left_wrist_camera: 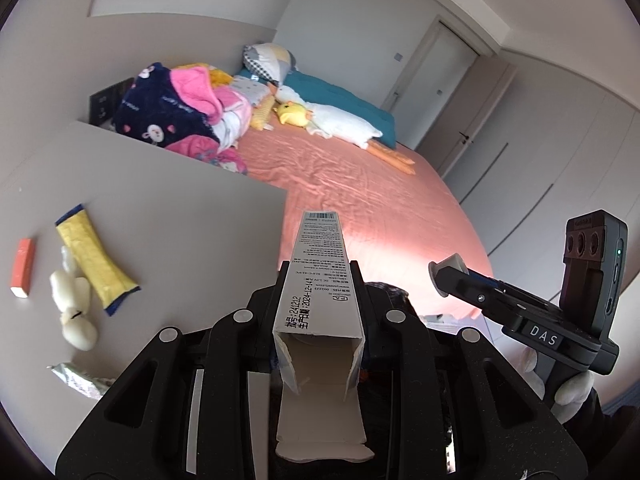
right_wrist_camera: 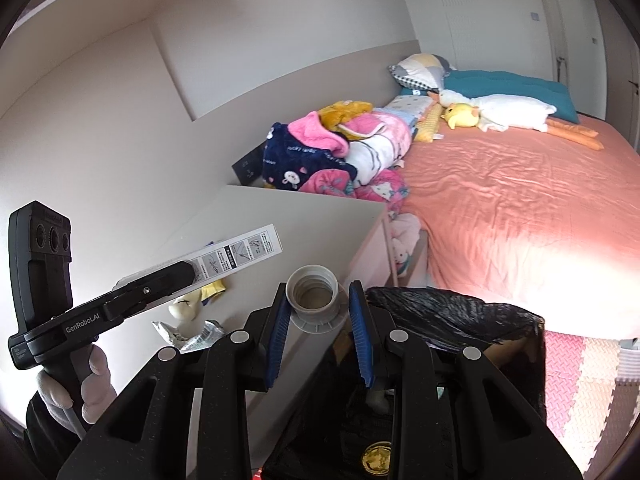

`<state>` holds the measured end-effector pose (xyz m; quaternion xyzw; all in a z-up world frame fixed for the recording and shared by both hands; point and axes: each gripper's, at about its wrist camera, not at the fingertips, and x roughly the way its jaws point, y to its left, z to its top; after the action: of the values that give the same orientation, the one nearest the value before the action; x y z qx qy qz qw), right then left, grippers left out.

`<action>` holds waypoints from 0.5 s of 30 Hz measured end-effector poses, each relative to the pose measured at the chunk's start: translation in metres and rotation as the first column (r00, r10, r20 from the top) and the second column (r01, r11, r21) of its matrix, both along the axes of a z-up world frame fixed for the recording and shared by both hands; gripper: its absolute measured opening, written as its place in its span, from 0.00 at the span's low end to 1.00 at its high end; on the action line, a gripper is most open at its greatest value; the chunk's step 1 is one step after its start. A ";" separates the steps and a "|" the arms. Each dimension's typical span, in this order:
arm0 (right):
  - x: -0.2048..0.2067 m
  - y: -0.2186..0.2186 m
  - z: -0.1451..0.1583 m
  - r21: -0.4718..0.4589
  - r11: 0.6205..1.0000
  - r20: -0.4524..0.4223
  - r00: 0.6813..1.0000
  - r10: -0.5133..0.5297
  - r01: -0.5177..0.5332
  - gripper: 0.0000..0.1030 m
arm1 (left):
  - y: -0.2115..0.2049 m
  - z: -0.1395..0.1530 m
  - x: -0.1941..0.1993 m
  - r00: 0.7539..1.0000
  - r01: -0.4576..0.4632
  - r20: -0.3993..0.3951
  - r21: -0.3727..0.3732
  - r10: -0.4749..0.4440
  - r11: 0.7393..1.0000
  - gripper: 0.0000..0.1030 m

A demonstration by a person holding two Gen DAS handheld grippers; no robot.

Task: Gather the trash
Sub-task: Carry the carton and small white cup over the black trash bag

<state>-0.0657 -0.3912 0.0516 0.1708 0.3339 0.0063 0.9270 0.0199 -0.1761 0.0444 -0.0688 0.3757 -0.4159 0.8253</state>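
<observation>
Left wrist view: left tongs [left_wrist_camera: 320,276] nearly closed, clamped on a long white carton box [left_wrist_camera: 318,264], fingers pressing its two long sides. Box open at the near end, flap hanging toward the camera, barcode end pointing away past the desk [left_wrist_camera: 168,208] edge, over the bed [left_wrist_camera: 360,184]. Right tongs [left_wrist_camera: 448,276] visible beside the box, tilted, a white ring at the tip, gloved hand [left_wrist_camera: 572,392] wrapped on the handle.

Right wrist view: right tongs [right_wrist_camera: 318,304] partly open, blue pads [right_wrist_camera: 280,320] on either side of a grey threaded bottle neck [right_wrist_camera: 314,292]; contact on the left pad looks light, small gap on the right, so grip is not certain. Bottle neck sits at the desk's near edge, just above the black trash bag [right_wrist_camera: 452,316] lining a bin beside the desk. Left tongs seen from the side, held level over the desk by a gloved hand [right_wrist_camera: 80,384], box sticking out forward.

On the desk, left of the box: yellow wrapper [left_wrist_camera: 96,260], orange small box [left_wrist_camera: 24,268], white crumpled tissue lumps [left_wrist_camera: 74,304], silver crumpled wrapper [left_wrist_camera: 80,380] at the near edge. Clothes pile [left_wrist_camera: 180,116] beyond the desk, on the bed.
</observation>
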 end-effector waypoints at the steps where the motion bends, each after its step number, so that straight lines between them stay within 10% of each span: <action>1: -0.003 -0.004 0.000 -0.001 1.000 0.000 1.000 -0.008 0.008 0.30 | -0.004 0.001 0.000 1.000 0.009 0.000 0.000 -0.009 1.000 0.26; 15: -0.040 -0.056 0.000 -0.002 0.988 0.006 0.988 -0.154 0.154 0.30 | -0.071 0.005 -0.009 0.986 0.169 0.014 0.011 -0.169 0.986 0.26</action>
<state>-0.1059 -0.4470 0.0513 0.1950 0.3172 -0.0654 0.9258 0.0108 -0.2474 0.0494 -0.0297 0.3762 -0.4831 0.7901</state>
